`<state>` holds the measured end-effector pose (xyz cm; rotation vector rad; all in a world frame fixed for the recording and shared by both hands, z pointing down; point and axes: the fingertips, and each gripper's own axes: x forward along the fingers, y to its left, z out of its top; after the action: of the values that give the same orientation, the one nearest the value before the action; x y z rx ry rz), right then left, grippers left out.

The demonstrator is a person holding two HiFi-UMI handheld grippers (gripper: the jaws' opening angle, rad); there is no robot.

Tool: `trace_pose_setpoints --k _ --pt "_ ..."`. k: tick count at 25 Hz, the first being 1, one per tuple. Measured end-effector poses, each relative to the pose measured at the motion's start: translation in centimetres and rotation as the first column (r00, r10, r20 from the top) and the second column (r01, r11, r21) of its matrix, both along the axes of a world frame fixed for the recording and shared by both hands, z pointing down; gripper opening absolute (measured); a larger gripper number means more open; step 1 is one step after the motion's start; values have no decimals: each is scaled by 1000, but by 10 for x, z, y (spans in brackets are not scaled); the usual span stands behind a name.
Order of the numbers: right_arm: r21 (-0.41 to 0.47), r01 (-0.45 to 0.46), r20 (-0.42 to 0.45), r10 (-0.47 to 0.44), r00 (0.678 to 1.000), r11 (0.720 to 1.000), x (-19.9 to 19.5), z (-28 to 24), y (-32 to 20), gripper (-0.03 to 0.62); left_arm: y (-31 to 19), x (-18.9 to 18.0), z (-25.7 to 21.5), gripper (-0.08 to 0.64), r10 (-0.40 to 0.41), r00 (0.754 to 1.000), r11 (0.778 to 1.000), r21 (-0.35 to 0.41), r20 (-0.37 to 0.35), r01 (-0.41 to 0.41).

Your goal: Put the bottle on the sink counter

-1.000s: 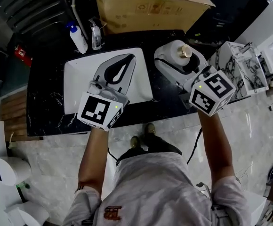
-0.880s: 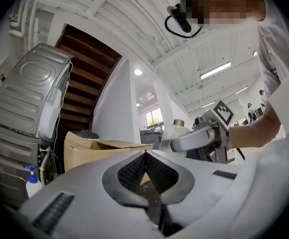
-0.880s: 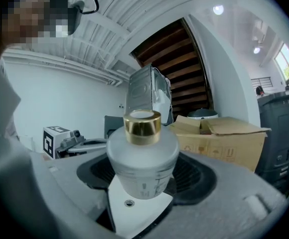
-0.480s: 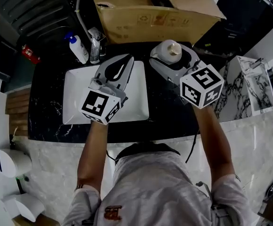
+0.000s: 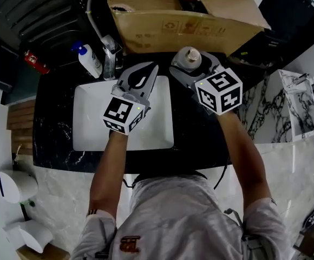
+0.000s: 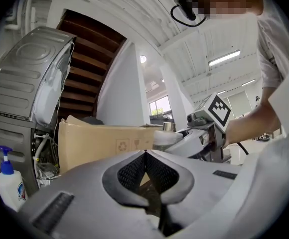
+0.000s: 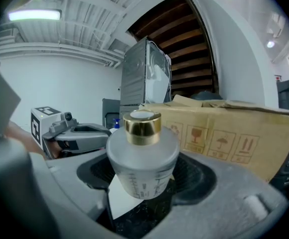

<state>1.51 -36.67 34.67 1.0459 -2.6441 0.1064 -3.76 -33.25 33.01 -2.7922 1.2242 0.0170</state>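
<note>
The black counter (image 5: pixel 51 118) carries a white sink (image 5: pixel 86 123), and a box (image 5: pixel 184 18) stands along its back edge. The left gripper (image 5: pixel 151 69) hangs over the sink's back right corner, its jaws pressed together on nothing. The right gripper (image 5: pixel 195 66) is clamped round the gold-capped bottle (image 5: pixel 190 55), which is upright above the counter's back edge, just right of the sink. To do this step well, lower the bottle straight onto bare stone, clear of the sink rim and the box. Let it stand flat, then spread the jaws and draw back level. The jaws hide whether its base touches the counter, and its print is too small to read.
</note>
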Motion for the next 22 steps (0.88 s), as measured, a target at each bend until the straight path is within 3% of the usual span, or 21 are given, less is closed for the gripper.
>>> trace_pose_setpoints --k 22 --pt "-202 -73 -152 43 988 977 -8 134 -97 328 -72 -2 79 0 8 999 992 -130 43 -2"
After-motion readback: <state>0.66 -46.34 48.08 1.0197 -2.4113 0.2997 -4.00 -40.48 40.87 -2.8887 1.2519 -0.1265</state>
